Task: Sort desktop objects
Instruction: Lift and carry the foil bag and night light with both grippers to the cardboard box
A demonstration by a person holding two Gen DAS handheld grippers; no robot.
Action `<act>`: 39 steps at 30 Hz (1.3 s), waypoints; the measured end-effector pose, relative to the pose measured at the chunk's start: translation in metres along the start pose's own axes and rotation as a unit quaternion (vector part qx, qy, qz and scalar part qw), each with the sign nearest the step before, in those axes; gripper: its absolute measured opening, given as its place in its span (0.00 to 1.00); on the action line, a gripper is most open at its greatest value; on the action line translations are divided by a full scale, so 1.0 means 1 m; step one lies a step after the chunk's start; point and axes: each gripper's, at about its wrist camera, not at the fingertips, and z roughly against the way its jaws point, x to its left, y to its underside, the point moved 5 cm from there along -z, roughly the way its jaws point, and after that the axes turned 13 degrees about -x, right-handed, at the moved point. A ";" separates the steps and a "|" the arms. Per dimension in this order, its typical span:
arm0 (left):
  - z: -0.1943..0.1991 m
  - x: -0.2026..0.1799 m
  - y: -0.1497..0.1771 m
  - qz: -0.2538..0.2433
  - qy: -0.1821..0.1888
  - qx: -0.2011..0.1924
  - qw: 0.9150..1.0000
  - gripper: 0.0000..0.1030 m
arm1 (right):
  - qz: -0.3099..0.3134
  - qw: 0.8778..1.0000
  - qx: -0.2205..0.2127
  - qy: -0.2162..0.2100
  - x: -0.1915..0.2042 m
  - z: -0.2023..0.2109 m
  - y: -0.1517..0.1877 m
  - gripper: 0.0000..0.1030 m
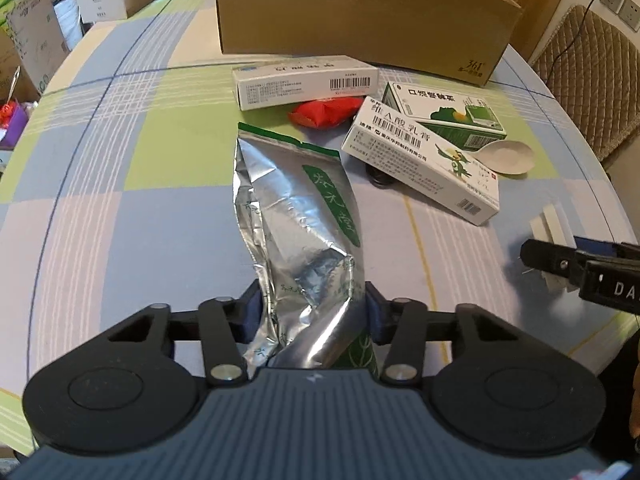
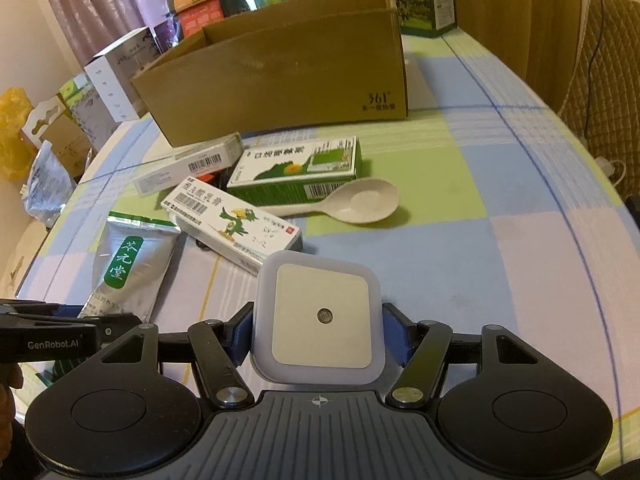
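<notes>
Silver foil crinkles between the fingers of our left gripper point(image 1: 312, 312), which pinches the near end of a pouch point(image 1: 296, 216) with a green label; its far end reaches toward the boxes on the checked tablecloth point(image 1: 120, 184). Our right gripper point(image 2: 318, 336) is clamped on a square white night light point(image 2: 320, 316), held just above the cloth. Ahead lie a white box with a green bird point(image 2: 232, 224) resting partly on something dark, a green box point(image 2: 296, 172) just behind it, a pale spoon point(image 2: 360, 200) touching the green box, and a long white box point(image 1: 304, 80) with a red packet point(image 1: 324, 112) beside it. Behind them stands an open cardboard box point(image 2: 280, 68).
</notes>
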 end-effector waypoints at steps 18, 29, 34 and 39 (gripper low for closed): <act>0.072 -0.024 -0.026 0.002 0.006 -0.057 0.998 0.41 | 0.018 0.998 -0.058 -0.014 0.018 0.054 -0.034 0.60; 0.096 -0.039 -0.043 -0.001 0.021 -0.082 0.996 0.41 | 0.030 0.996 -0.084 -0.010 0.018 0.074 -0.051 0.60; 0.097 -0.041 -0.047 -0.004 0.024 -0.085 0.996 0.41 | 0.037 0.995 -0.094 -0.008 0.018 0.077 -0.061 0.60; 0.094 -0.043 -0.058 -0.008 0.029 -0.089 0.996 0.41 | 0.047 0.994 -0.100 -0.010 0.018 0.073 -0.075 0.60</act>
